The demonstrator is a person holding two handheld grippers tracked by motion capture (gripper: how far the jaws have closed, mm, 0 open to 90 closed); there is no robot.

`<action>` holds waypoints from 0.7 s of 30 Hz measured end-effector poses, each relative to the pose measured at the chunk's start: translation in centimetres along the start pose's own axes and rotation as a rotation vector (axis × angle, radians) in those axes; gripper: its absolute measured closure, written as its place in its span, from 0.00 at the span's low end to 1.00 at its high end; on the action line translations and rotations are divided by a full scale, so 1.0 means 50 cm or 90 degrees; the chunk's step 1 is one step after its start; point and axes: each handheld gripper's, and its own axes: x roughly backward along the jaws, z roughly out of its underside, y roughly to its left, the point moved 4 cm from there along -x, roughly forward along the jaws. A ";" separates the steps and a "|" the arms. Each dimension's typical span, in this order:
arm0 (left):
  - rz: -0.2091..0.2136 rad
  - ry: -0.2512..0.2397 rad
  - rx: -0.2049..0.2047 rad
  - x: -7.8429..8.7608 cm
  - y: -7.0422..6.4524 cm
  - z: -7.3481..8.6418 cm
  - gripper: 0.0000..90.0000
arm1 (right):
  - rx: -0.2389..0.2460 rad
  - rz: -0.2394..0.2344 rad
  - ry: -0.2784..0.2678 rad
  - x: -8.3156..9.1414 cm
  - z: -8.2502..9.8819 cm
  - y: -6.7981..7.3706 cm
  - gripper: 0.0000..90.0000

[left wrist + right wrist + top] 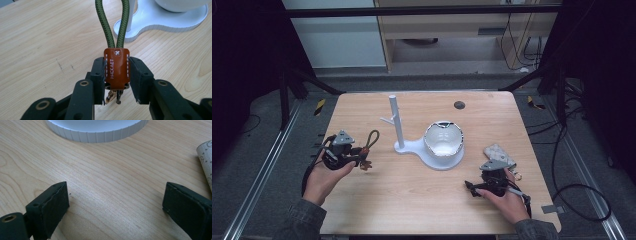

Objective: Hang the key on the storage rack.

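Note:
My left gripper [116,72] is shut on the brown leather tab [116,68] of a keychain, held above the table. Its green cord loop [112,22] rises from the tab towards the white stand, and small metal keys [113,96] dangle under the tab. In the high view the left gripper [360,161] with the keychain [369,142] is at the table's left, left of the white stand's post [395,122]. My right gripper [115,202] stands open over bare wood, nothing between its jaws; in the high view this right gripper [469,187] is at the front right.
The white stand's flat base [439,160] carries a white bowl [443,139] at mid table. A patterned cloth pouch [499,154] lies beside the right hand; the pouch's corner [206,157] is at that view's right. A dark round hole [459,104] sits near the far edge.

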 end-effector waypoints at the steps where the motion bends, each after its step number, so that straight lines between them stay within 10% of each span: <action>1: 0.000 -0.003 -0.003 0.002 -0.001 0.000 0.73 | 0.000 0.000 0.000 0.000 0.000 0.000 0.08; 21: -0.020 -0.122 0.003 0.042 -0.042 -0.004 0.73 | 0.000 0.000 0.000 0.000 0.000 0.000 0.08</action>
